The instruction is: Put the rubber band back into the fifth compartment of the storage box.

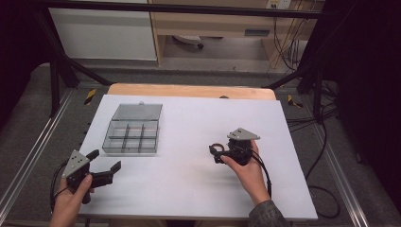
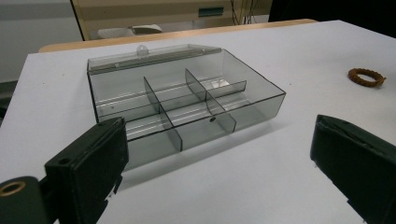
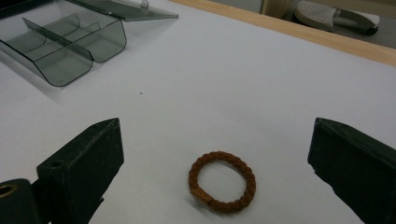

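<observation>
Brown braided ring [image 3: 222, 181] lies flat on the table [image 3: 261, 84], framed between the right tool's [image 3: 215, 163] wide-apart jaws: this looks like the approach before grasping. Next, lower and close; the left tool [image 2: 219, 163], also open, faces the clear compartment box [image 2: 187, 100].

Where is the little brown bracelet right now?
The bracelet lies flat on the white table, between the open fingers of the right gripper, with the clear box farther off to its left.

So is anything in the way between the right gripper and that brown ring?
Nothing visible is. The brown ring lies flat on the bare white table, between the right gripper's open fingers.
</observation>
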